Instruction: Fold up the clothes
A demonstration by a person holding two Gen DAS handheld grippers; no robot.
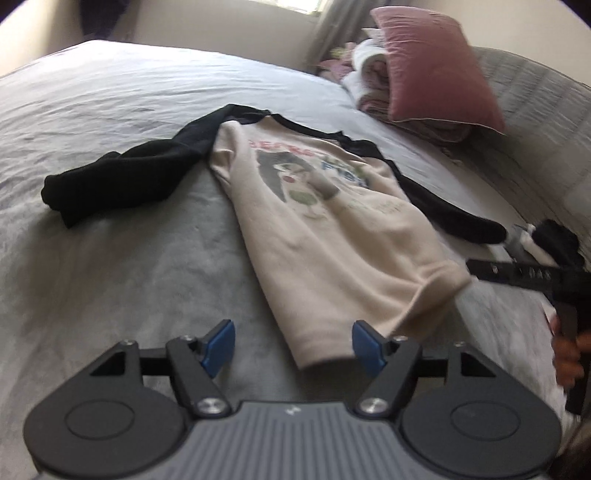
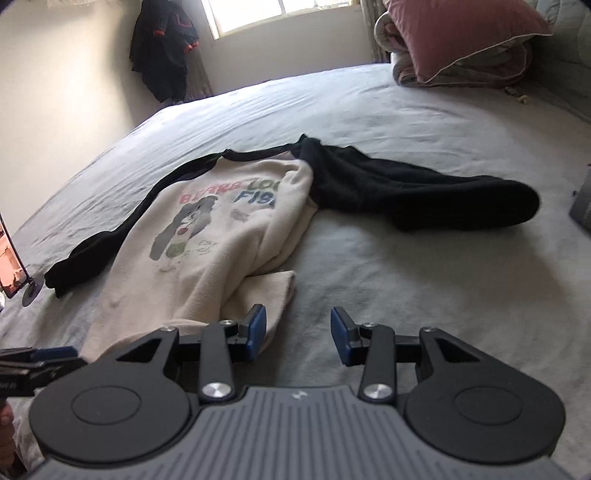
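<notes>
both wrist views low, near, facing shirt (image 1: 325,236) on bed (image 2: 406,258)

Daylight enters through the window (image 2: 273,14), which is blown out to white glare. Both fisheye views are softly blurred, bending strongly and darkening at the corners.

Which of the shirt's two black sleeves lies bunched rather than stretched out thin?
The sleeve on the right in the right wrist view: thick and rumpled. The other sleeve lies narrow along the shirt.
</notes>
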